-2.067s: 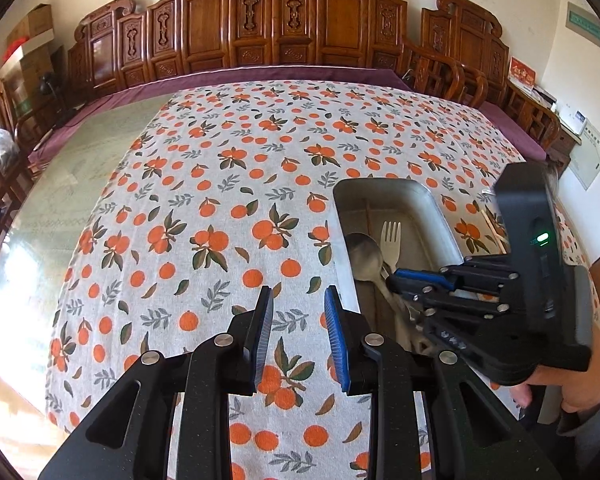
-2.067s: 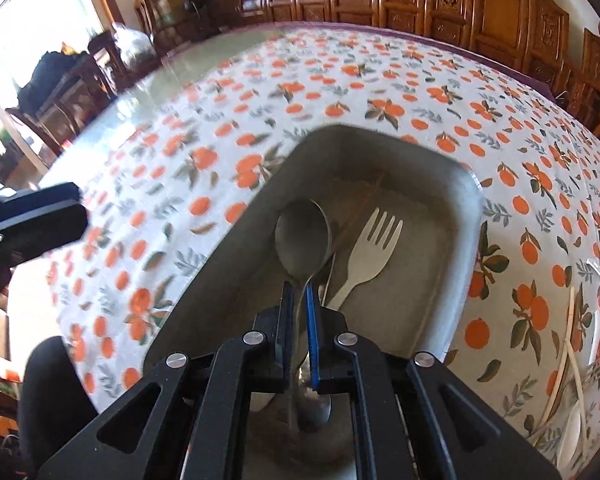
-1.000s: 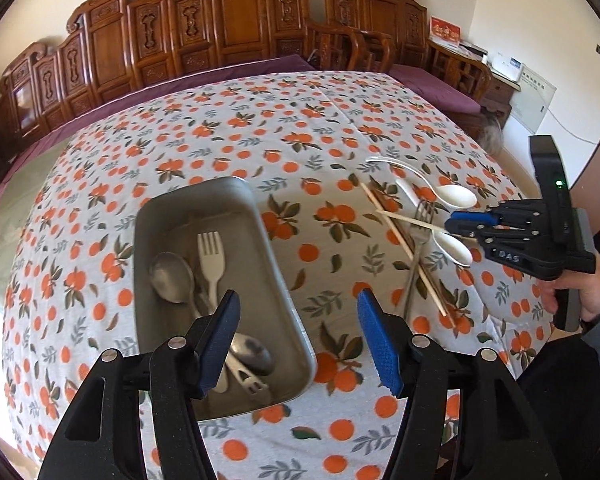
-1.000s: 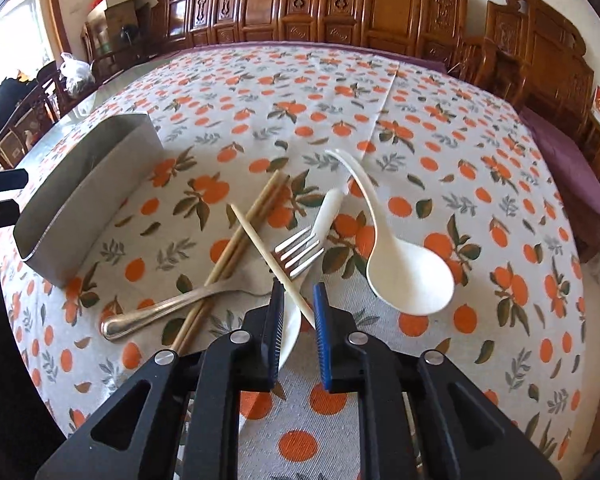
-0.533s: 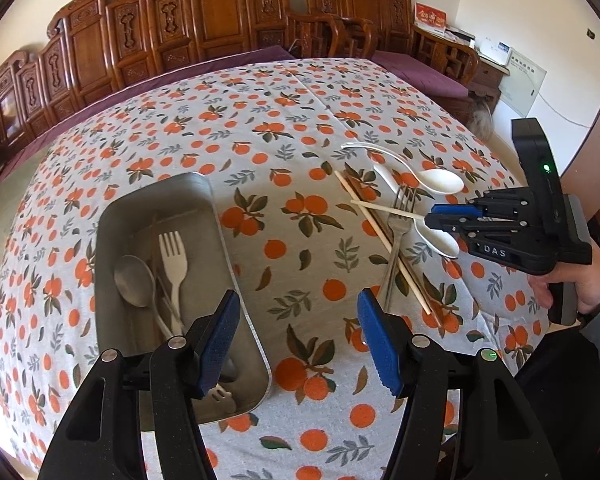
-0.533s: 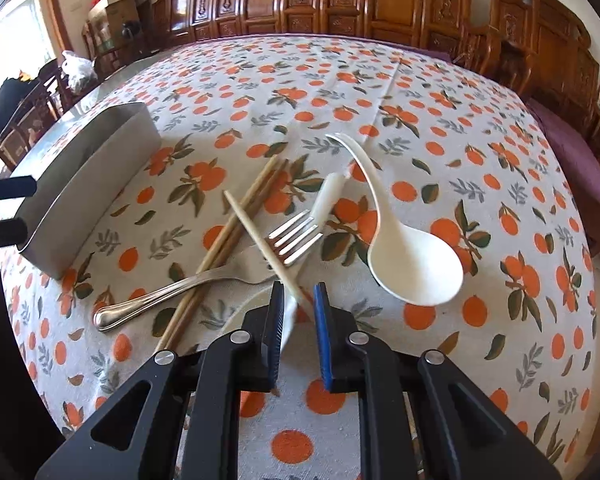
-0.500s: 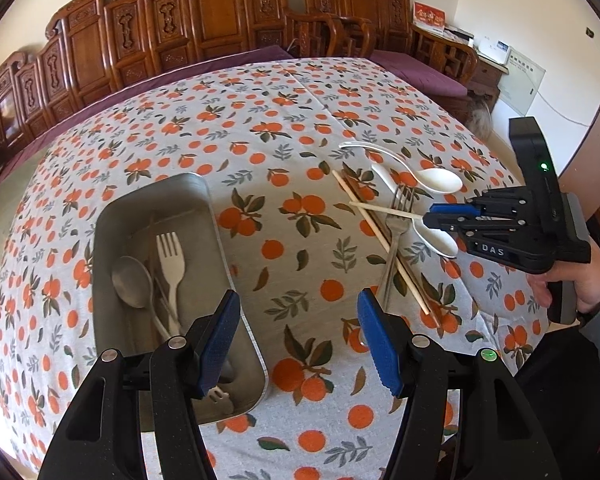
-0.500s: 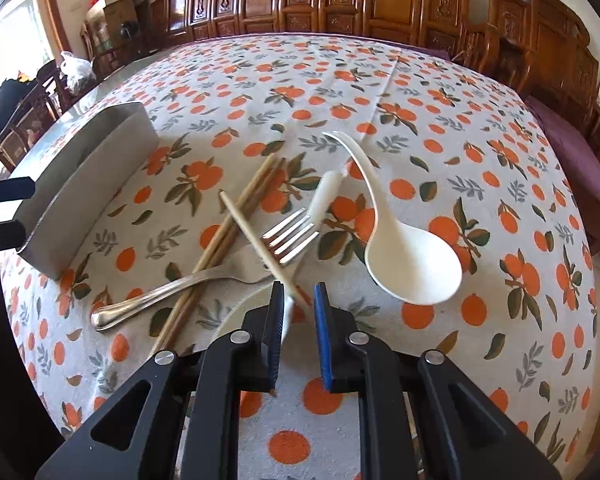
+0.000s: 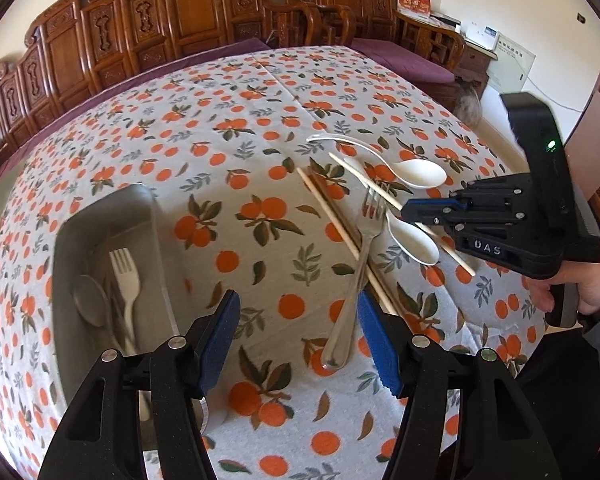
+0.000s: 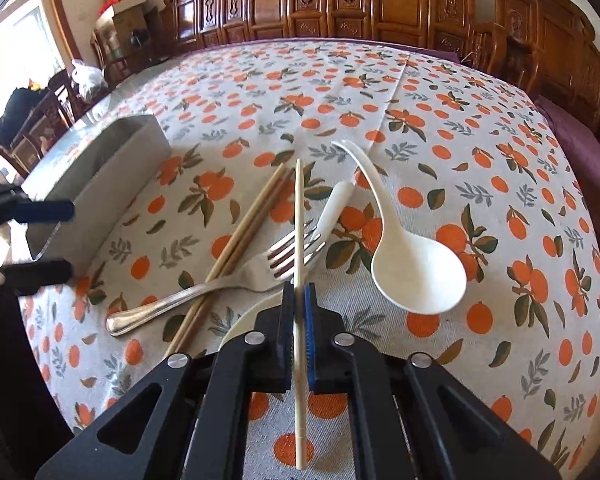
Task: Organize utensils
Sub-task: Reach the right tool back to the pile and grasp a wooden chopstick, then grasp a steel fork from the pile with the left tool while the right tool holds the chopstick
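Observation:
My right gripper (image 10: 299,300) is shut on a pale chopstick (image 10: 298,216) and holds it lifted over the pile; it also shows in the left wrist view (image 9: 410,210). Below lie a metal fork (image 10: 204,292), two brown chopsticks (image 10: 240,244), a large white spoon (image 10: 416,276) and a smaller white spoon (image 9: 414,238). My left gripper (image 9: 298,340) is open and empty above the cloth, between the metal tray (image 9: 148,216) and the fork (image 9: 356,280). The tray holds a white fork (image 9: 126,276) and a metal spoon (image 9: 90,300).
The table is covered by an orange-print cloth (image 9: 236,128). Carved wooden chairs (image 10: 380,0) line the far side. The tray's outer wall (image 10: 100,176) shows at the left of the right wrist view. A purple bench cushion (image 9: 404,60) lies at the far right.
My right gripper has closed on the pale chopstick and lifted it off the pile, turning it in line with the fingers. My left gripper has shifted right, towards the loose utensils.

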Action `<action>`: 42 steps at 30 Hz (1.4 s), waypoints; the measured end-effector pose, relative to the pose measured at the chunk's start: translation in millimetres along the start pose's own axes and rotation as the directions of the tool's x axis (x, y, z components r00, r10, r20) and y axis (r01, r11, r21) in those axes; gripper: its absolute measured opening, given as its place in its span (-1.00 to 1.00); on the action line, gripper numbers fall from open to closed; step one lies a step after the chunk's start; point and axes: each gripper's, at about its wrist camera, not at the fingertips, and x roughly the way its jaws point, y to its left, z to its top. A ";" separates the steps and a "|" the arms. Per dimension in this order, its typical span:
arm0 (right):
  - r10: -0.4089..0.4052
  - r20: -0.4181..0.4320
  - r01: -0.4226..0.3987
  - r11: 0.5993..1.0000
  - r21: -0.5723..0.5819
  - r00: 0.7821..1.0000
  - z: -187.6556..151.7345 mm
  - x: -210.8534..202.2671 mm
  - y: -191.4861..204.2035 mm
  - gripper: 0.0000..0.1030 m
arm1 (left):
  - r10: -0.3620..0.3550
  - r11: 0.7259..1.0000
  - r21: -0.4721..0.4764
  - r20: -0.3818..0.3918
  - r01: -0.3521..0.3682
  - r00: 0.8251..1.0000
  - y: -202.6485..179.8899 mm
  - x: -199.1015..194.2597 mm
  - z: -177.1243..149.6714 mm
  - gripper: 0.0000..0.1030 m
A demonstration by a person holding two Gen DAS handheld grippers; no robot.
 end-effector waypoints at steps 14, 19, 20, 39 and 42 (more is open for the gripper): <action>-0.005 0.095 -0.001 0.998 0.064 0.995 6.6 -16.0 -13.2 -0.88 | -0.016 0.998 0.055 -0.093 0.021 0.996 -24.5 56.6 8.1 -0.26; -0.003 0.099 -0.004 0.997 0.075 0.995 6.8 -15.6 -15.0 -0.88 | -0.012 0.997 0.081 -0.122 0.022 0.992 -30.6 70.2 7.2 -0.33; -0.004 0.099 -0.004 0.997 0.075 0.995 6.6 -15.3 -15.2 -0.88 | -0.007 0.996 0.086 -0.122 0.018 0.993 -31.6 71.9 7.7 -0.33; 0.003 0.095 -0.011 0.996 0.084 0.995 6.9 -13.6 -15.7 -0.88 | -0.023 0.988 0.153 -0.098 0.038 0.995 -49.6 85.4 28.0 -0.84; 0.003 0.100 -0.012 0.996 0.089 0.995 6.9 -14.4 -16.0 -0.88 | -0.039 0.989 0.141 -0.097 0.053 0.995 -49.2 81.4 25.5 -0.88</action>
